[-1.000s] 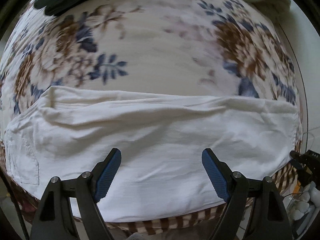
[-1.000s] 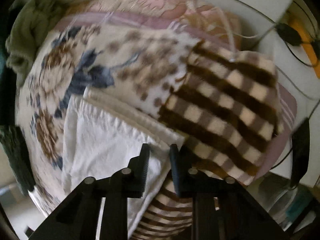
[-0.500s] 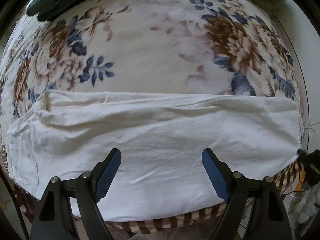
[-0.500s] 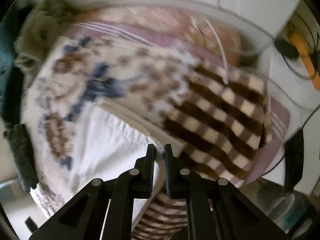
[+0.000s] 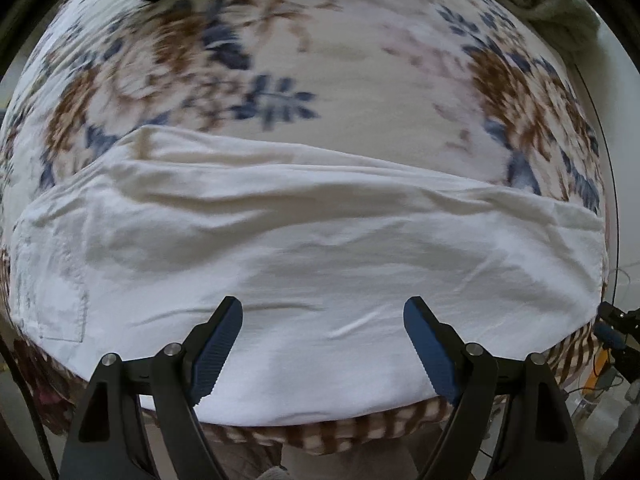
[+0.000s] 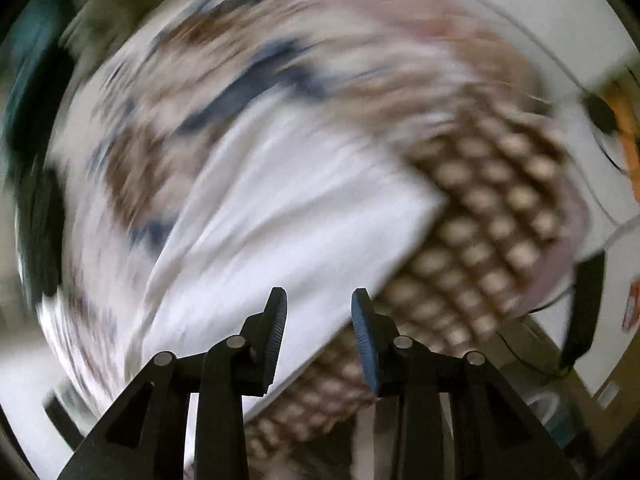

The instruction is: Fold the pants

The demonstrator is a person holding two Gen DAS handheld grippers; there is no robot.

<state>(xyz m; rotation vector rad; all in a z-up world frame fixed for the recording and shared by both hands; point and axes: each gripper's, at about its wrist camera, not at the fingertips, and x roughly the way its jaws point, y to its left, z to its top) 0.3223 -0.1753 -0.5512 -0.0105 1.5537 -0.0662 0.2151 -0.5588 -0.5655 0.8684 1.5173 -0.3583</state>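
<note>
Pants (image 5: 320,256), white, lie folded lengthwise across floral blanket (image 5: 340,60), near edge over brown checked blanket (image 6: 488,240). Left gripper (image 5: 323,320) spread wide above near pants edge, holding nothing. Right gripper (image 6: 319,304) parted narrowly, empty, over right pants end; view blurred.

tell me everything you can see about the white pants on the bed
The white pants look like thin, light cotton, creased with soft wrinkles. They lie flat as a wide folded band across the floral blanket, the far edge doubled into a cream fold. A stitched patch pocket shows at the left end. The near edge hangs toward a brown checked blanket. The left tool is open above the cloth, gripping nothing. The right tool is open near one corner; that view is blurred.
</note>
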